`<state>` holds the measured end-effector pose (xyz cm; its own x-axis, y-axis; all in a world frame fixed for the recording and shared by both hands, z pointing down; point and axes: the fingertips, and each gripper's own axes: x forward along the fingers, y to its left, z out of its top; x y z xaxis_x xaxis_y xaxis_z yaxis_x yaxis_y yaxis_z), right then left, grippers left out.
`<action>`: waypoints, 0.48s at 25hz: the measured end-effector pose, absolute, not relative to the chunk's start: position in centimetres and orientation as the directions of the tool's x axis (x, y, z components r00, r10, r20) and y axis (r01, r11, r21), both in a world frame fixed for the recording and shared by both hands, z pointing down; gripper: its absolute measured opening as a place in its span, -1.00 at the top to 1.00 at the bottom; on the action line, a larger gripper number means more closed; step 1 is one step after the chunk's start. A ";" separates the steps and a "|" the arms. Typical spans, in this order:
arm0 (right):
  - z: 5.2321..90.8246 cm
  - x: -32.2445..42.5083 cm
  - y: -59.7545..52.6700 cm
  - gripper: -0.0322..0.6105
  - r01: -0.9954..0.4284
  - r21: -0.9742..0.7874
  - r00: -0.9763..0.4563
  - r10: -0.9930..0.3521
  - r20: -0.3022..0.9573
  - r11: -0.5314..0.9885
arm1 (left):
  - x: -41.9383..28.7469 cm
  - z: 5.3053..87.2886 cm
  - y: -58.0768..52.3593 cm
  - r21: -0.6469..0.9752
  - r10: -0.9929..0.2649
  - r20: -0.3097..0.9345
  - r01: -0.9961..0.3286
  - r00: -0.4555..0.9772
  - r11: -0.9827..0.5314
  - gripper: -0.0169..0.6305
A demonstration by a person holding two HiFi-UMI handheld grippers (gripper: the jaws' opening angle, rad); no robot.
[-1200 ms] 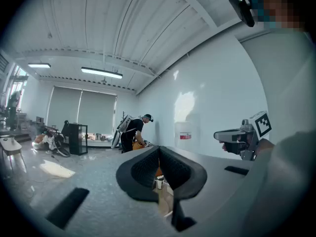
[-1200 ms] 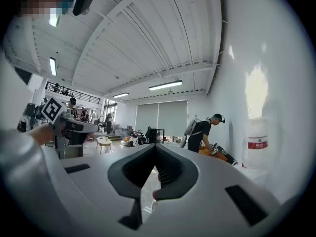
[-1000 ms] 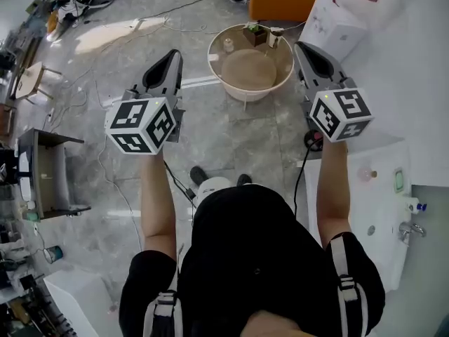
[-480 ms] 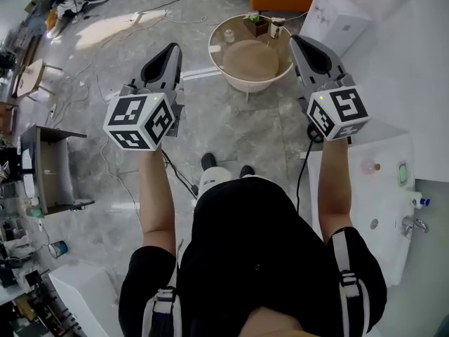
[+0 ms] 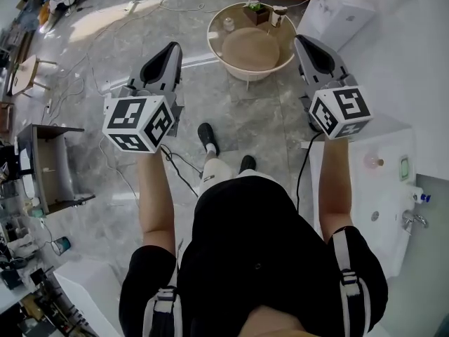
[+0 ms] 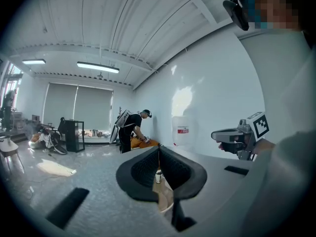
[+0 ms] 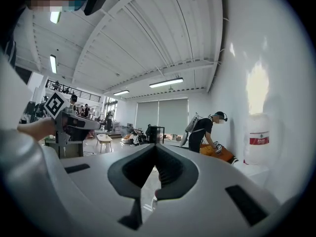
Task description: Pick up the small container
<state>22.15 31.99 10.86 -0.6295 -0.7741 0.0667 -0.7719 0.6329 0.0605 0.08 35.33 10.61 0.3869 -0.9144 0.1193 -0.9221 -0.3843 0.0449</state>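
Observation:
A small white container (image 5: 229,24) stands on the left part of a round glass-topped table (image 5: 214,48) ahead of me. My left gripper (image 5: 165,52) is held in the air short of the table and to its left, jaws shut with nothing in them. In the left gripper view a small white container (image 6: 158,176) on the tan table top shows through the gap below the closed tips. My right gripper (image 5: 309,45) hovers beside the table's right rim, shut and empty. Each gripper view shows the other gripper, right gripper (image 6: 237,135) and left gripper (image 7: 69,123).
A small plant box (image 5: 254,11) and a jar (image 5: 278,16) stand at the table's far edge. A white box (image 5: 337,9) is beyond on the right, a white counter with a sink (image 5: 379,209) to my right. Cables (image 5: 175,163) cross the floor. A person (image 6: 132,127) bends over far off.
The table and floor have slid up and slightly left in the head view, and one foot has stepped forward. Both grippers keep their pose, still shut.

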 end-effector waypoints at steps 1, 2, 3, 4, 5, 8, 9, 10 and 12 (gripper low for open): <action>11.1 21.9 31.6 0.89 -0.775 0.055 -0.626 -0.777 0.071 0.629 | -0.2 11.0 35.0 0.047 -0.912 0.122 -0.920 0.392 -0.389 0.89; 11.4 21.6 31.2 0.89 -0.778 0.051 -0.622 -0.779 0.075 0.626 | -0.6 11.4 34.6 0.050 -0.910 0.125 -0.918 0.395 -0.392 0.89; 11.6 21.2 30.8 0.89 -0.781 0.046 -0.618 -0.782 0.080 0.622 | -1.1 11.7 34.2 0.055 -0.908 0.128 -0.917 0.398 -0.395 0.89; 11.9 20.9 30.3 0.89 -0.785 0.042 -0.614 -0.785 0.085 0.618 | -1.7 12.0 33.6 0.062 -0.907 0.130 -0.916 0.400 -0.396 0.89; 12.1 20.4 29.8 0.89 -0.789 0.038 -0.609 -0.788 0.090 0.614 | -2.3 12.2 33.0 0.069 -0.906 0.130 -0.916 0.402 -0.396 0.89; 12.3 19.0 28.0 0.89 -0.798 0.032 -0.597 -0.796 0.100 0.602 | -4.6 12.5 30.9 0.081 -0.908 0.125 -0.916 0.399 -0.392 0.89; 12.3 18.4 27.1 0.89 -0.801 0.030 -0.592 -0.799 0.101 0.597 | -5.4 12.6 30.1 0.083 -0.909 0.122 -0.917 0.398 -0.390 0.89; 12.3 17.8 26.2 0.89 -0.805 0.027 -0.587 -0.803 0.103 0.592 | -6.2 12.6 29.3 0.084 -0.909 0.120 -0.916 0.399 -0.391 0.89; 12.2 16.5 24.3 0.89 -0.811 0.024 -0.580 -0.808 0.103 0.585 | -7.8 12.8 27.5 0.078 -0.905 0.122 -0.913 0.408 -0.401 0.89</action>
<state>16.47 24.26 12.23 -0.5798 -0.8082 0.1035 -0.8108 0.5848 0.0244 -7.78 27.46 12.78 0.4084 -0.9046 0.1219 -0.9126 -0.4015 0.0780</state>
